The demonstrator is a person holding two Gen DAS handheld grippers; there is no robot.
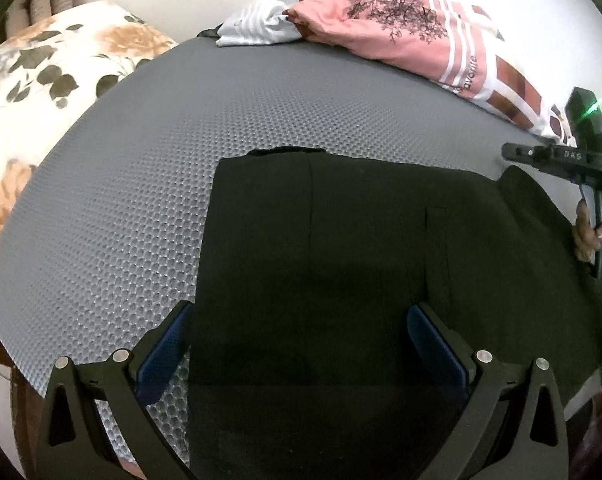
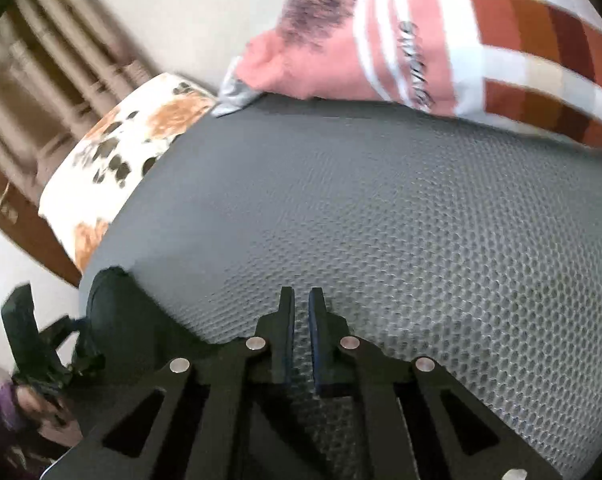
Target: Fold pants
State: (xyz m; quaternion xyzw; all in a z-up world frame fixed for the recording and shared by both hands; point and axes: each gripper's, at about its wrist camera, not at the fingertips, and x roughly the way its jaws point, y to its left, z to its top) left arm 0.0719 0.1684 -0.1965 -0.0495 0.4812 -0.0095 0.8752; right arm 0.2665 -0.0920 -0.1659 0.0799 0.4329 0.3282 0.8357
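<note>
Left gripper (image 1: 299, 344) spread wide – black pants (image 1: 341, 280) lie between its fingers, ungripped; right gripper (image 2: 301, 312) closed, empty, above grey mesh mat (image 2: 421, 220).

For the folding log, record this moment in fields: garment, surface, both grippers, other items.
garment: black folded pants, lying flat
surface: grey honeycomb-textured mat
left gripper: open, jaws straddling the pants' near edge
right gripper: shut, nothing between its pads, over bare mat
other items: pink printed cloth and white striped cloth at the mat's far edge; floral cushion beside the mat
</note>
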